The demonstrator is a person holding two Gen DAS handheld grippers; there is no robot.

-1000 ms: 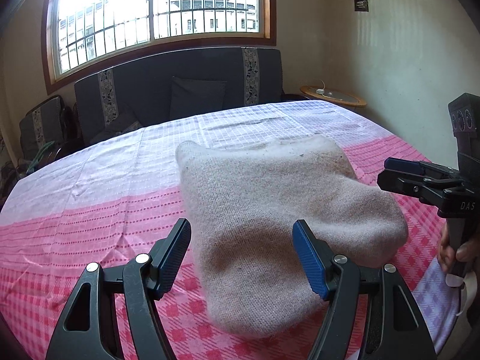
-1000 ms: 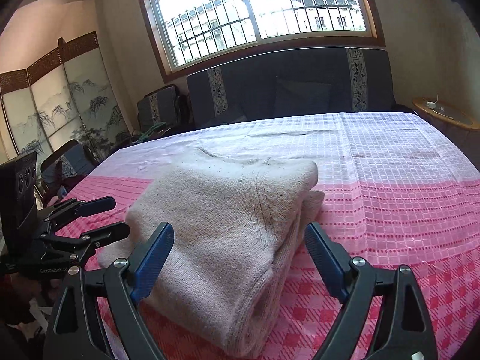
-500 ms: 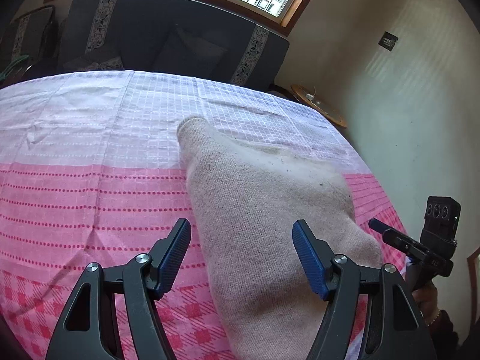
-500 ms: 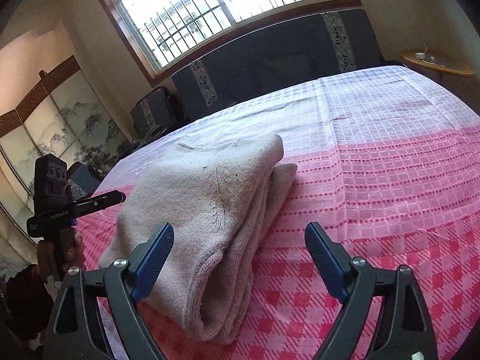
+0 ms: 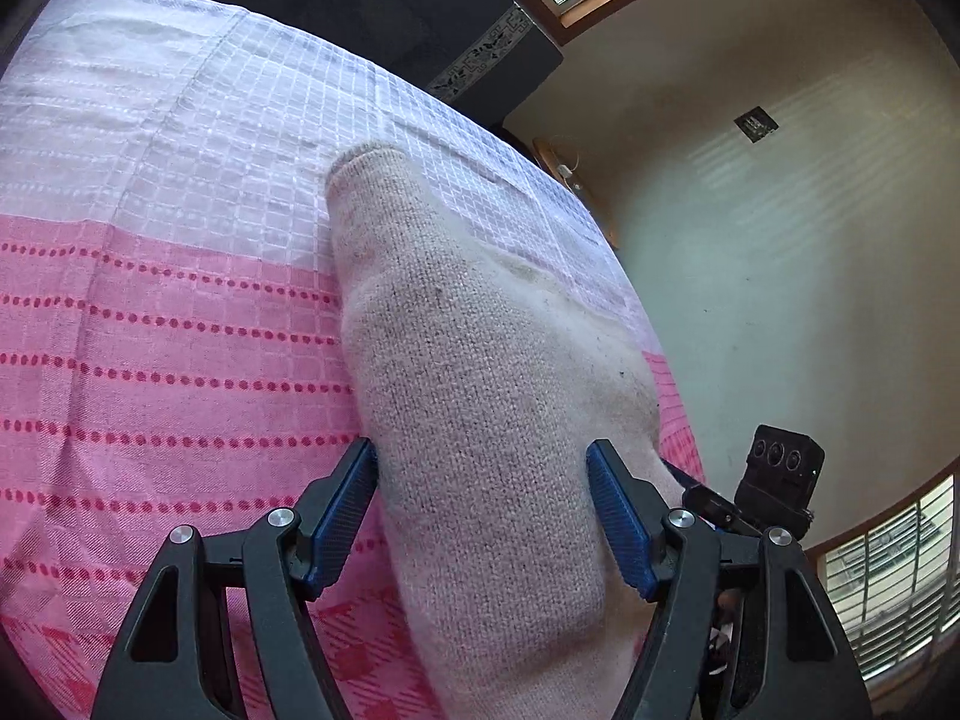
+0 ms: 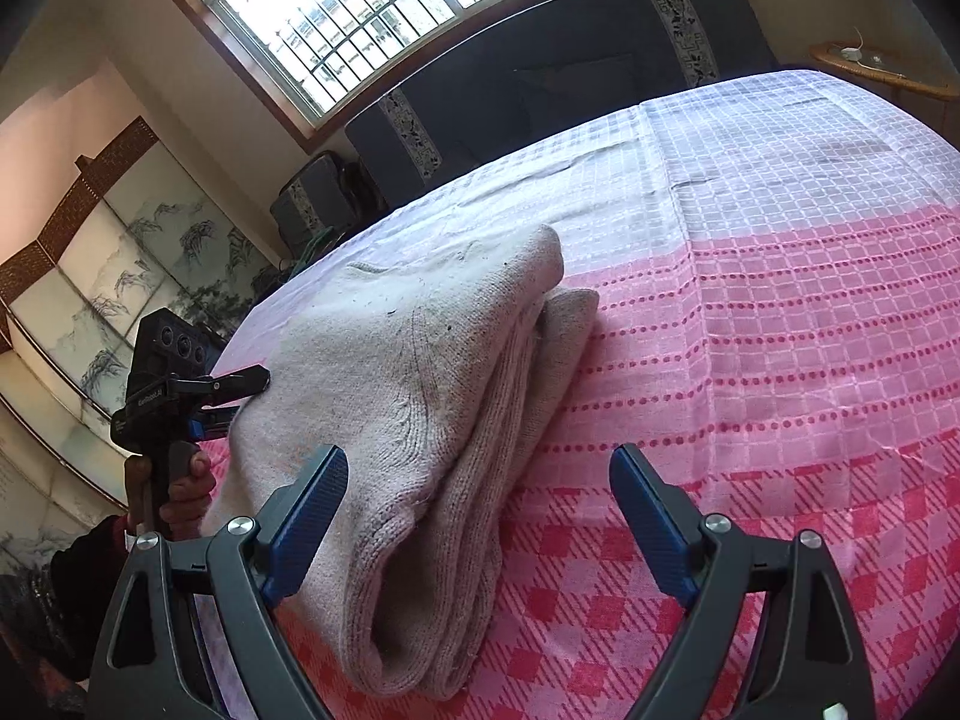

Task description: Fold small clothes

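Left wrist view: the left gripper [image 5: 483,516] fills the bottom of the frame, its two black arms ending in blue-padded fingers [image 5: 342,516] that are spread wide apart. Between them lies a folded beige knitted sweater [image 5: 480,372], which stretches away from the camera across a bed covered in a pink and white checked cloth [image 5: 150,330]. The left finger's tip meets the sweater's left edge, and the right finger overlaps its right edge. The fingers are not pinching the fabric. The sweater's far end is a rounded, narrow corner lying on the paler part of the cloth. At the lower right, past the sweater, the right gripper [image 5: 720,510] is partly visible, with a black camera block on top of it.

Right wrist view: the right gripper [image 6: 480,516] is also spread wide, its blue fingers [image 6: 651,525] set well apart. The sweater [image 6: 420,372] lies in several stacked layers near the left side of the bed, with its thick folded edge facing the camera. The gripper's left finger sits just in front of the sweater's near edge; the right finger is over bare cloth [image 6: 780,312]. To the left, a hand [image 6: 186,486] holds the left gripper [image 6: 240,399], whose tips reach the sweater's left edge. A dark sofa [image 6: 570,72] stands beneath a barred window [image 6: 372,6] behind the bed.
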